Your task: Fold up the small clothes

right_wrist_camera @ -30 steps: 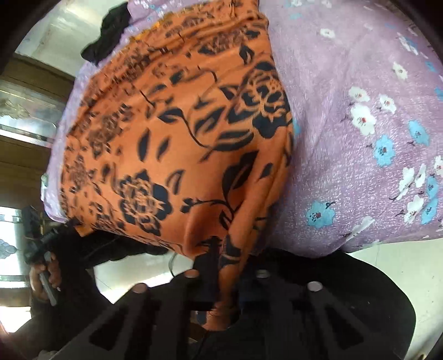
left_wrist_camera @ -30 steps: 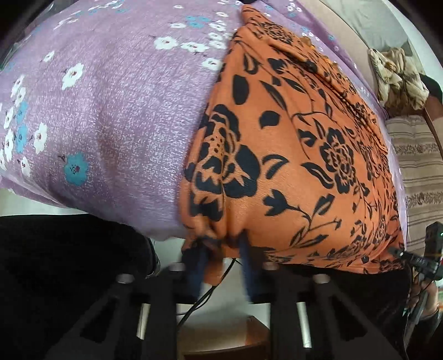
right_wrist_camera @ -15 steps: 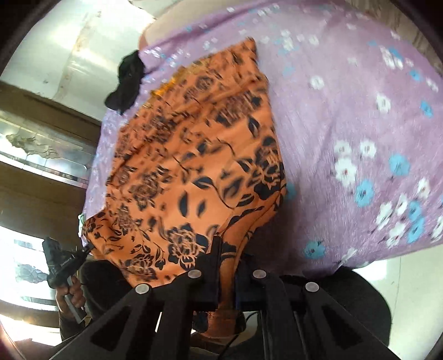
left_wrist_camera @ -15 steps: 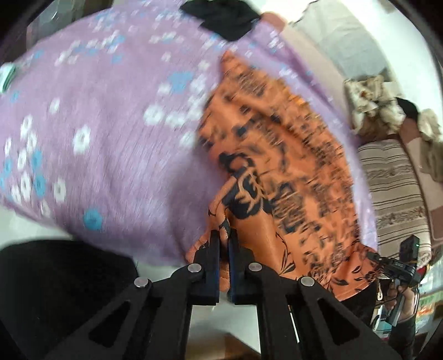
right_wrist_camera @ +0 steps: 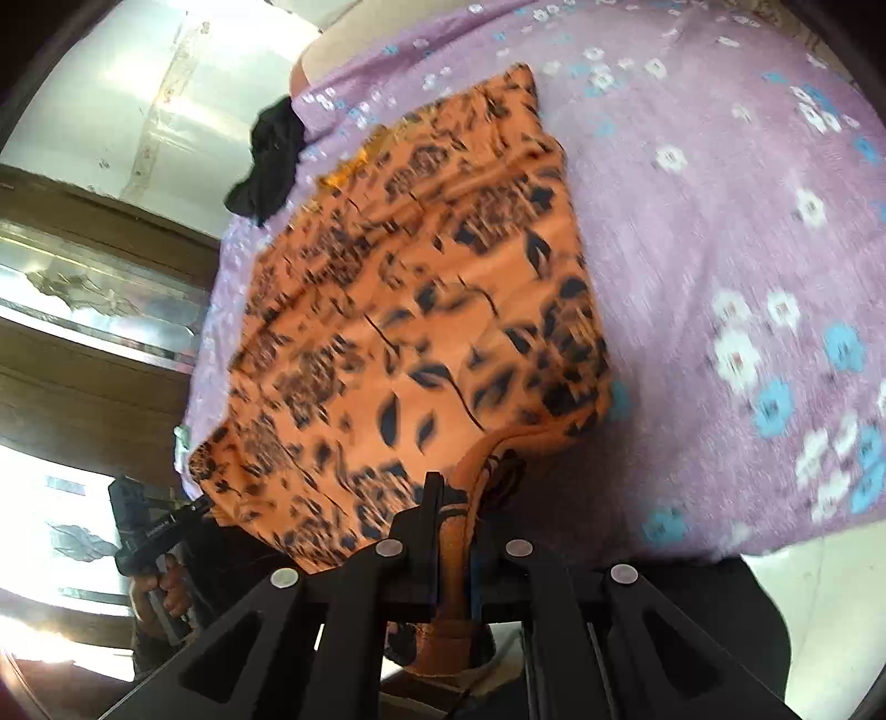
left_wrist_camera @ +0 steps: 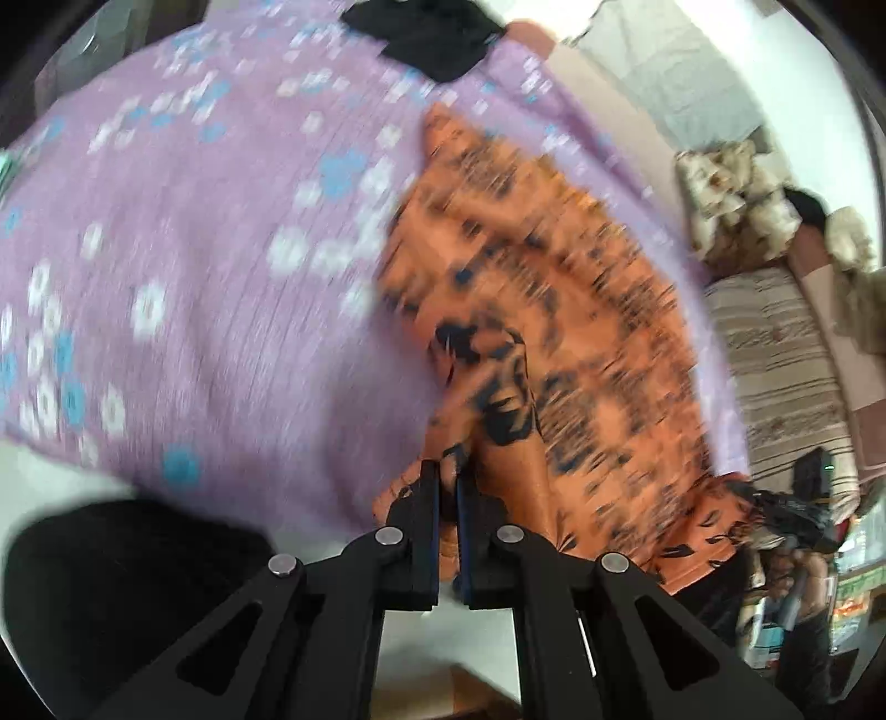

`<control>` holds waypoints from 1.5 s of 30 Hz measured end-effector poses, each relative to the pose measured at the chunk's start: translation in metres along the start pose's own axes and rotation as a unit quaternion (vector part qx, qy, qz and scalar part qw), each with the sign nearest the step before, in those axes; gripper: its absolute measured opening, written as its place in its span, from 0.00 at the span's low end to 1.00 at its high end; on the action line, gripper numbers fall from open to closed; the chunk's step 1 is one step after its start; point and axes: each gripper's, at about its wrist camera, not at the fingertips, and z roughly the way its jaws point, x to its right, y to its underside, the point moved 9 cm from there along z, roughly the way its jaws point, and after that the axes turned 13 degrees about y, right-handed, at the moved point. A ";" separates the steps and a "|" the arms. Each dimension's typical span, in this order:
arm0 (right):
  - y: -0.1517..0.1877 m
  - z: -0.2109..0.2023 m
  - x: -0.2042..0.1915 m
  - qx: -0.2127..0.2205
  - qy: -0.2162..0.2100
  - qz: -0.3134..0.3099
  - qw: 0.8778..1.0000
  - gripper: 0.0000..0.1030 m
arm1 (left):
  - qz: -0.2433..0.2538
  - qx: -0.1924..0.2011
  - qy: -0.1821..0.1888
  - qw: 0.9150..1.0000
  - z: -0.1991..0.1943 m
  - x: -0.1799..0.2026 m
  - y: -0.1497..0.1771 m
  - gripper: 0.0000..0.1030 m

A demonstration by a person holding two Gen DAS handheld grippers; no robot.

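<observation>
An orange garment with a black flower print (left_wrist_camera: 581, 354) lies on a purple flowered bedsheet (left_wrist_camera: 194, 310); it also shows in the right wrist view (right_wrist_camera: 410, 332). My left gripper (left_wrist_camera: 448, 487) is shut on the garment's near left corner, lifted and curled off the sheet. My right gripper (right_wrist_camera: 457, 498) is shut on the near right corner, which folds up over the fingers. The other gripper shows small at the far edge in each view (left_wrist_camera: 797, 509) (right_wrist_camera: 149, 526).
A black cloth (left_wrist_camera: 426, 33) lies at the far end of the bed, also in the right wrist view (right_wrist_camera: 271, 160). A striped couch (left_wrist_camera: 786, 376) with a patterned bundle (left_wrist_camera: 736, 205) stands to the right. Wooden furniture (right_wrist_camera: 83, 354) stands on the left.
Both grippers closed on the garment's near corners and rose, lifting them off the sheet. The views pulled back, so more of the bed shows.
</observation>
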 end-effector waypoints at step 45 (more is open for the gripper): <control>-0.205 0.027 -0.002 0.124 -0.031 0.041 0.991 0.08 | 0.007 0.070 0.144 0.987 0.010 0.076 -0.094 0.05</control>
